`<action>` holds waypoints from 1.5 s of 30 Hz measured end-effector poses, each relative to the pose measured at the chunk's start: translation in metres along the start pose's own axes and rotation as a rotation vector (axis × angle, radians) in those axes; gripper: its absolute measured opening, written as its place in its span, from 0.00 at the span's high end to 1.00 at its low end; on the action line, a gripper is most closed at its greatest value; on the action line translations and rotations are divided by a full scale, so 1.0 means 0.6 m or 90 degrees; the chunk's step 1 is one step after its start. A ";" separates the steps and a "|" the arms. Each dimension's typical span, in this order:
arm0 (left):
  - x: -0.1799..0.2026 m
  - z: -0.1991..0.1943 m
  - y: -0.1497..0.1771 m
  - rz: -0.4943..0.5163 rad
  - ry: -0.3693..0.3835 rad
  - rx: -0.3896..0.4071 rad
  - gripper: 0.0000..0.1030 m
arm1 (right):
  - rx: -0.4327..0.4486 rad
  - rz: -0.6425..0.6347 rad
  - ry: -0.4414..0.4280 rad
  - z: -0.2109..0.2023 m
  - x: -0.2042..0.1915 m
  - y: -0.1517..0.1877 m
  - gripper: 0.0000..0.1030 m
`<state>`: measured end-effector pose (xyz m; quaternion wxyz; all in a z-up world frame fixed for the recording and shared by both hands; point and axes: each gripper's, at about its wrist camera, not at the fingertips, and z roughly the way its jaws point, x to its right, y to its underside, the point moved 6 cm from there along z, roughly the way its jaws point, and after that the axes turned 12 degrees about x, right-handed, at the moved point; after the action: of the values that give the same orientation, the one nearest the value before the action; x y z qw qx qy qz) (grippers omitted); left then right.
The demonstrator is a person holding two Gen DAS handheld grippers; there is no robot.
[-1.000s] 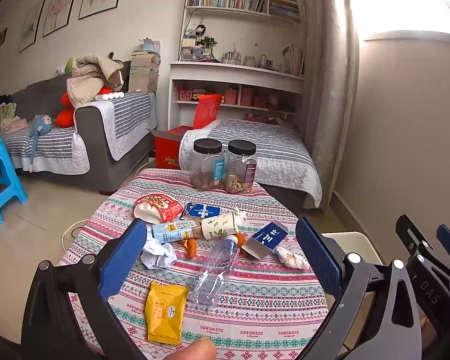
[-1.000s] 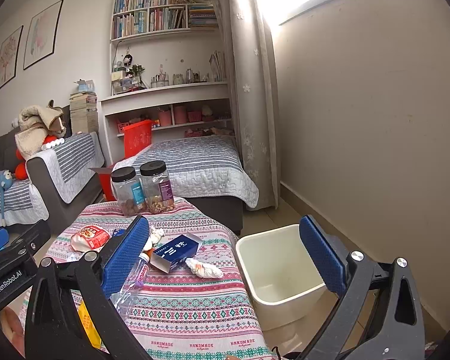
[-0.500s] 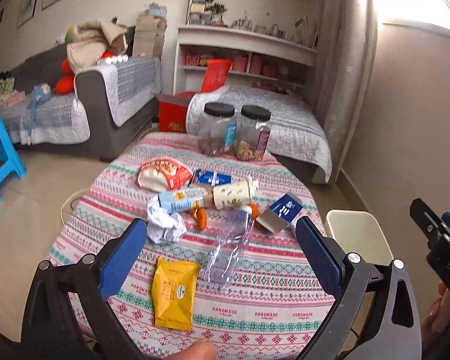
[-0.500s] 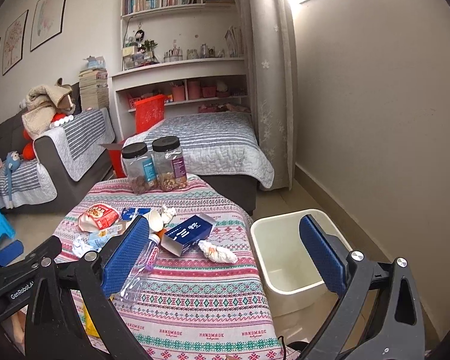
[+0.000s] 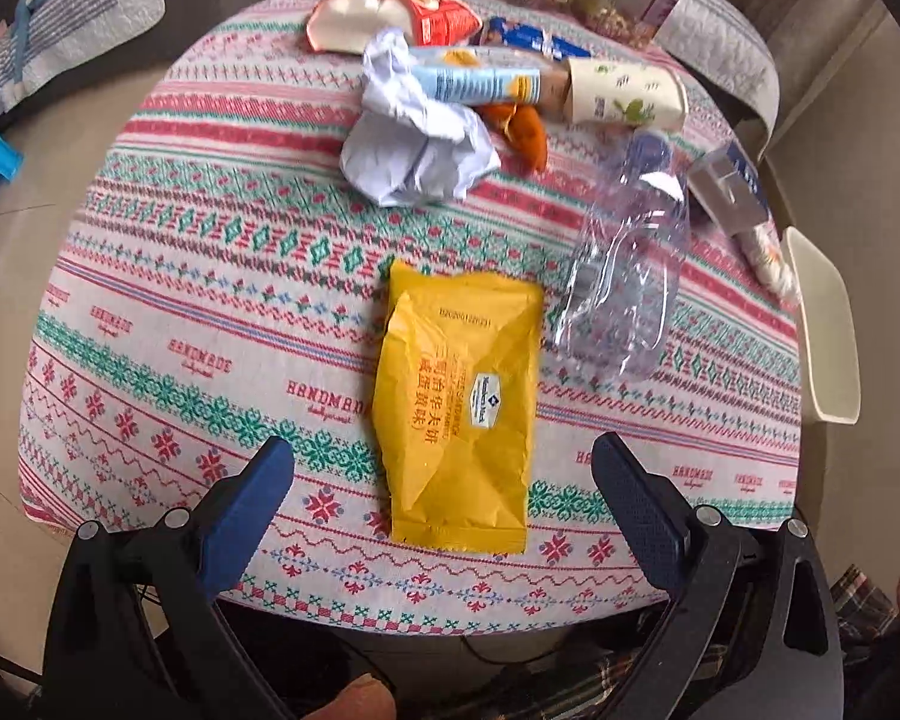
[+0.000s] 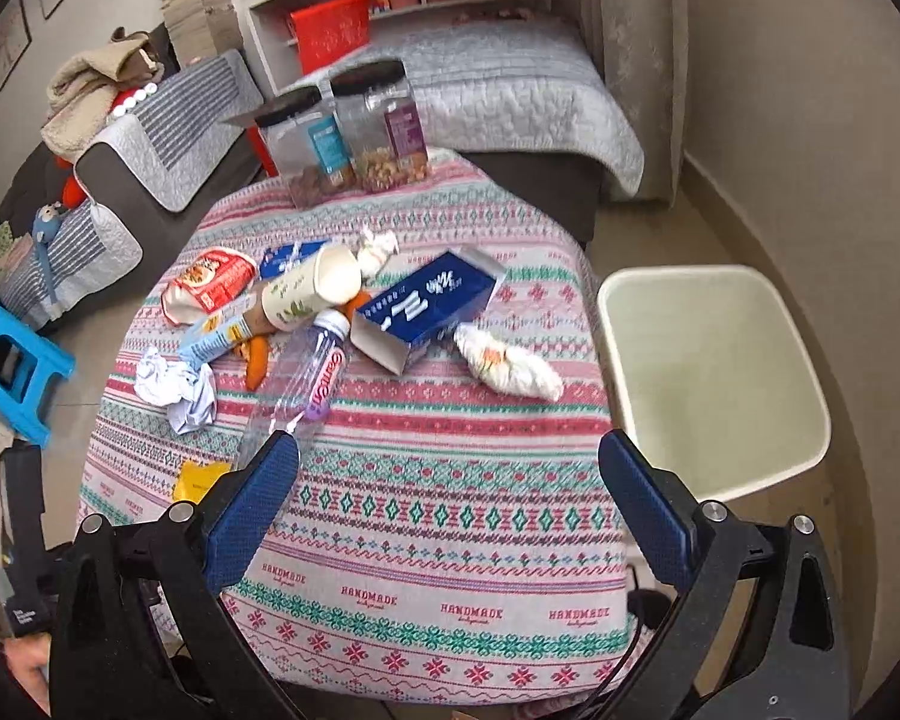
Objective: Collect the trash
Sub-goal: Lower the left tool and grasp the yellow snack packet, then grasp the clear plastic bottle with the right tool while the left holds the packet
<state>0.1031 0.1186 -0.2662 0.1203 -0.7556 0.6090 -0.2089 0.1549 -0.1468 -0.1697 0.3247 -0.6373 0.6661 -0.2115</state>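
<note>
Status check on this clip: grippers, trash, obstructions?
Left gripper open, lined up on yellow wrapper. Right gripper open, empty, above tablecloth. Trash uncollected; bin empty beside table. Nothing blocking.

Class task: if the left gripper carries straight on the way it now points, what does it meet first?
Most likely the yellow packet, lying flat between the open left gripper fingers; depth is uncertain.

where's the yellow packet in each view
Left wrist: the yellow packet lies flat at centre, just ahead of the open left claw, with the clear bottle to its right.
Right wrist: only a corner of it shows at lower left, mostly hidden behind the claw's left finger.
Shared landmark: the crumpled white paper, farther along the tablecloth than the packet.
</note>
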 end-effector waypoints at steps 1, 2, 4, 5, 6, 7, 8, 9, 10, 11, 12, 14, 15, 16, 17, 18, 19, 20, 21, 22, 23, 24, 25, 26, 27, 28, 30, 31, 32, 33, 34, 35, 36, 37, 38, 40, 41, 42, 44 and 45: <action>0.001 0.011 0.006 -0.002 0.003 -0.011 0.06 | -0.030 0.015 -0.009 0.017 0.001 0.011 0.07; 0.003 0.020 0.010 -0.001 0.005 -0.019 0.06 | -0.054 0.028 -0.017 0.031 0.001 0.020 0.07; 0.007 0.035 0.012 0.008 0.000 -0.025 0.06 | -0.087 0.048 -0.028 0.049 -0.004 0.030 0.07; 0.007 0.044 0.012 0.012 -0.002 -0.026 0.06 | -0.093 0.050 -0.028 0.056 -0.007 0.031 0.07; 0.009 0.050 0.011 0.015 -0.003 -0.027 0.07 | -0.094 0.048 -0.025 0.062 -0.012 0.030 0.07; 0.011 0.057 0.013 0.019 -0.004 -0.030 0.07 | -0.093 0.045 -0.022 0.067 -0.016 0.027 0.07; 0.013 0.061 0.013 0.023 -0.008 -0.036 0.07 | -0.094 0.042 -0.022 0.072 -0.022 0.024 0.07; 0.013 0.069 0.018 0.029 -0.017 -0.043 0.08 | -0.096 0.040 -0.022 0.079 -0.026 0.021 0.07; 0.014 0.077 0.021 0.035 -0.023 -0.051 0.14 | -0.099 0.036 -0.022 0.082 -0.034 0.020 0.07; 0.015 0.086 0.027 0.042 -0.029 -0.061 0.21 | -0.103 0.030 -0.021 0.088 -0.042 0.021 0.07; 0.014 0.090 0.032 0.054 -0.040 -0.059 0.22 | -0.107 0.024 -0.019 0.097 -0.044 0.020 0.07; 0.019 0.094 0.032 0.078 -0.059 -0.047 0.35 | -0.115 0.011 -0.015 0.110 -0.058 0.022 0.07; 0.018 0.093 0.033 0.087 -0.063 -0.039 0.40 | -0.119 0.004 -0.013 0.117 -0.067 0.024 0.07; 0.018 0.089 0.031 0.086 -0.061 -0.036 0.49 | -0.122 -0.001 -0.010 0.124 -0.073 0.025 0.07; 0.016 0.085 0.030 0.080 -0.056 -0.035 0.55 | -0.123 -0.008 -0.007 0.131 -0.082 0.027 0.07; 0.014 0.081 0.030 0.075 -0.050 -0.034 0.58 | -0.122 -0.013 -0.003 0.136 -0.087 0.028 0.07; 0.012 0.075 0.032 0.073 -0.049 -0.028 0.63 | -0.121 -0.017 0.000 0.141 -0.092 0.029 0.07; 0.010 0.065 0.028 0.073 -0.050 -0.022 0.66 | -0.122 -0.020 0.002 0.146 -0.097 0.029 0.07; 0.009 0.055 0.029 0.075 -0.052 -0.009 0.67 | -0.124 -0.019 0.002 0.153 -0.103 0.029 0.07; 0.003 0.043 0.024 0.076 -0.051 0.001 0.68 | -0.125 -0.018 0.002 0.156 -0.108 0.030 0.07; 0.005 0.033 0.025 0.077 -0.049 0.011 0.68 | -0.127 -0.016 0.003 0.162 -0.113 0.030 0.07; 0.003 0.017 0.020 0.076 -0.050 0.022 0.68 | -0.127 -0.015 0.003 0.166 -0.117 0.032 0.07; 0.002 0.005 0.018 0.075 -0.052 0.036 0.69 | -0.127 -0.015 0.005 0.170 -0.122 0.033 0.07; 0.004 -0.003 0.015 0.074 -0.055 0.048 0.69 | -0.127 -0.016 0.006 0.175 -0.127 0.033 0.07; 0.002 -0.014 0.013 0.071 -0.057 0.063 0.69 | -0.127 -0.017 0.008 0.178 -0.132 0.035 0.07; 0.002 -0.027 0.008 0.068 -0.060 0.074 0.69 | -0.127 -0.018 0.009 0.183 -0.137 0.036 0.07; -0.001 -0.052 -0.002 0.063 -0.069 0.103 0.69 | -0.129 -0.020 0.009 0.190 -0.145 0.039 0.07; -0.003 -0.062 0.001 0.061 -0.074 0.115 0.69 | -0.130 -0.020 0.010 0.193 -0.149 0.040 0.07; 0.000 -0.072 -0.002 0.060 -0.081 0.128 0.70 | -0.130 -0.020 0.012 0.197 -0.152 0.040 0.07; -0.001 -0.080 -0.005 0.058 -0.086 0.141 0.70 | -0.131 -0.019 0.014 0.202 -0.155 0.041 0.07; -0.013 -0.095 -0.009 0.056 -0.088 0.150 0.69 | -0.132 -0.017 0.018 0.207 -0.157 0.042 0.07; -0.014 -0.101 -0.020 0.053 -0.089 0.156 0.69 | -0.135 -0.013 0.022 0.213 -0.157 0.042 0.07; -0.014 -0.105 -0.021 0.050 -0.089 0.162 0.70 | -0.137 -0.009 0.024 0.219 -0.158 0.044 0.07; -0.015 -0.102 -0.027 0.047 -0.089 0.167 0.69 | -0.141 -0.002 0.024 0.224 -0.158 0.046 0.07; -0.020 -0.088 -0.044 0.044 -0.089 0.170 0.69 | -0.144 0.009 0.015 0.231 -0.160 0.047 0.08; -0.022 -0.083 -0.046 0.036 -0.091 0.173 0.69 | -0.147 0.019 0.008 0.239 -0.166 0.049 0.09; -0.024 -0.083 -0.046 0.032 -0.090 0.172 0.69 | -0.146 0.020 0.001 0.243 -0.170 0.049 0.12; -0.027 -0.083 -0.048 0.025 -0.090 0.171 0.69 | -0.143 0.016 -0.007 0.246 -0.178 0.049 0.14; -0.031 -0.085 -0.049 0.013 -0.086 0.172 0.69 | -0.136 0.002 -0.026 0.247 -0.193 0.049 0.28; -0.031 -0.087 -0.050 0.007 -0.084 0.174 0.69 | -0.137 -0.006 -0.034 0.247 -0.201 0.050 0.34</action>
<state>0.1021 0.1471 -0.2100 0.2627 -0.7409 0.5700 -0.2389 0.2350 -0.0052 -0.2748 0.2713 -0.6769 0.6730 -0.1234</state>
